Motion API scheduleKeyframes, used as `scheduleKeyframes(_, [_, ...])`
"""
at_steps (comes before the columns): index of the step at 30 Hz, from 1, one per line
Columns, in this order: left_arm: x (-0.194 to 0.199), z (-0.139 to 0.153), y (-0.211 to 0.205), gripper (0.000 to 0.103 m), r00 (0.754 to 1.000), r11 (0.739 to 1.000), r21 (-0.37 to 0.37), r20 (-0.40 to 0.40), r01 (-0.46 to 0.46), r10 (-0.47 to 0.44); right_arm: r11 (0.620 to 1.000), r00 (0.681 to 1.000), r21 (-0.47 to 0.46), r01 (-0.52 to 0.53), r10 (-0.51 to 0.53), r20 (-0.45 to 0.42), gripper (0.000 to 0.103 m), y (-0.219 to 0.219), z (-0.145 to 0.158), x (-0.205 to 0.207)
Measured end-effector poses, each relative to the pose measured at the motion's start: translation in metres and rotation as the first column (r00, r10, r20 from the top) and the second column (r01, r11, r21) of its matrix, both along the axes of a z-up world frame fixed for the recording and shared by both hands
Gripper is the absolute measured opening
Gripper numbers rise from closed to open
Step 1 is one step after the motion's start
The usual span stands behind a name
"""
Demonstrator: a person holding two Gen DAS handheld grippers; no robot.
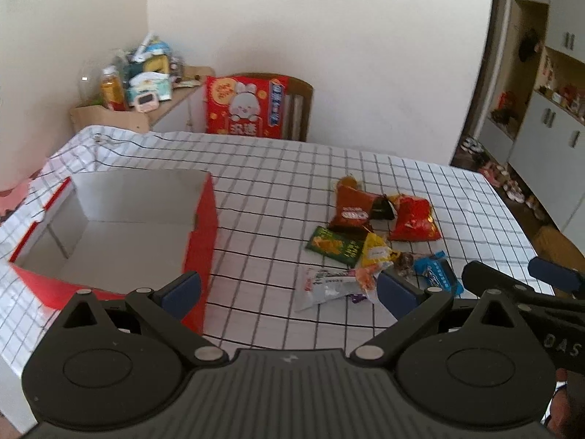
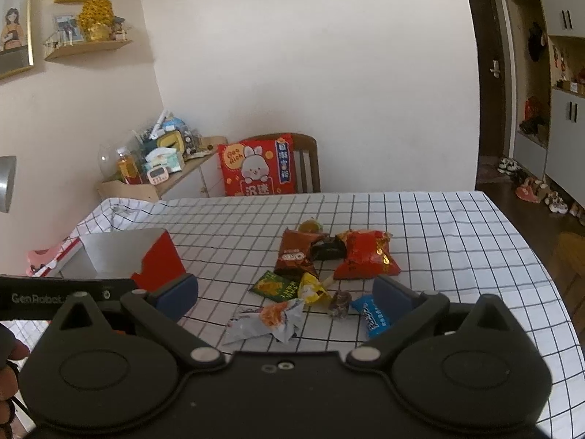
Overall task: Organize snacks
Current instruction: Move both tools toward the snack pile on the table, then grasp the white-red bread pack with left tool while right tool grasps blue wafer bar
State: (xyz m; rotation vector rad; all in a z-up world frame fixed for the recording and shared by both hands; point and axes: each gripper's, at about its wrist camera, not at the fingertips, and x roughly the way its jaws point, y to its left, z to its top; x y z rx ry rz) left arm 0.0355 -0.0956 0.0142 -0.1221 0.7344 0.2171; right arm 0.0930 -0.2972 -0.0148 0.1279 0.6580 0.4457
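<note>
A heap of snack packets lies on the checked tablecloth: a brown bag [image 1: 350,211] [image 2: 294,254], a red bag [image 1: 415,220] [image 2: 365,256], a green packet [image 1: 334,245] [image 2: 276,286], a yellow packet [image 1: 376,252] [image 2: 311,289], a white packet [image 1: 325,287] [image 2: 263,320] and a blue packet [image 1: 438,274] [image 2: 373,316]. An empty red box with a white inside [image 1: 120,234] [image 2: 120,256] stands at the left. My left gripper [image 1: 289,289] is open and empty, between box and heap. My right gripper [image 2: 285,292] is open and empty, just short of the heap, and shows in the left wrist view [image 1: 519,274].
A wooden chair with a red rabbit cushion [image 1: 243,106] [image 2: 257,162] stands at the table's far edge. A cluttered wooden shelf [image 1: 135,84] [image 2: 157,161] is at the far left. The table's right edge [image 1: 512,205] drops to a floor with shoes and cabinets.
</note>
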Motion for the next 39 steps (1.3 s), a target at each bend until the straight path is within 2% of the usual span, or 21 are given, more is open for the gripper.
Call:
scheduleKeyframes(5, [0.02, -0.019, -0.007, 0.103, 0.996, 0.997, 0.006, -0.043, 0.08, -0.079, 0.998, 0.998, -0.04, 0.045, -0.047, -0.045, 0.1, -0.009, -0.02, 0.018])
scheduleKeyframes(9, [0.042, -0.038, -0.009, 0.103, 0.987, 0.991, -0.032, -0.083, 0.132, -0.134, 0.995, 0.992, -0.083, 0.06, -0.069, -0.104, 0.099, -0.02, -0.043, 0.034])
scheduleKeyframes(11, [0.053, -0.045, -0.01, 0.103, 0.983, 0.987, -0.042, -0.092, 0.155, -0.158, 0.994, 0.988, -0.098, 0.055, -0.068, -0.136, 0.097, -0.024, -0.054, 0.042])
scheduleKeyframes(16, [0.086, -0.065, -0.018, 0.103, 0.967, 0.974, -0.011, -0.121, 0.224, -0.224, 0.988, 0.982, -0.151, 0.011, -0.039, -0.185, 0.093, -0.027, -0.079, 0.067])
scheduleKeyframes(20, [0.112, -0.084, -0.023, 0.102, 0.918, 0.936, -0.028, -0.19, 0.35, -0.349, 0.985, 0.973, -0.172, -0.026, -0.015, -0.231, 0.088, -0.025, -0.095, 0.092])
scheduleKeyframes(24, [0.133, -0.104, -0.021, 0.102, 0.878, 0.911, -0.024, -0.256, 0.411, -0.403, 0.979, 0.963, -0.19, -0.077, 0.023, -0.27, 0.086, -0.019, -0.109, 0.112])
scheduleKeyframes(26, [0.142, -0.115, -0.021, 0.102, 0.87, 0.908, -0.007, -0.283, 0.42, -0.404, 0.975, 0.957, -0.2, -0.094, 0.033, -0.289, 0.086, -0.014, -0.116, 0.12])
scheduleKeyframes(32, [0.158, -0.135, -0.015, 0.102, 0.831, 0.888, -0.03, -0.341, 0.458, -0.44, 0.954, 0.94, -0.253, -0.158, 0.067, -0.334, 0.085, 0.001, -0.14, 0.137])
scheduleKeyframes(35, [0.165, -0.141, -0.015, 0.102, 0.806, 0.869, -0.04, -0.354, 0.493, -0.474, 0.949, 0.934, -0.272, -0.161, 0.058, -0.352, 0.082, 0.0, -0.15, 0.144])
scheduleKeyframes(39, [0.171, -0.148, -0.02, 0.099, 0.779, 0.847, -0.03, -0.374, 0.531, -0.503, 0.949, 0.919, -0.252, -0.192, 0.084, -0.386, 0.082, 0.001, -0.157, 0.152])
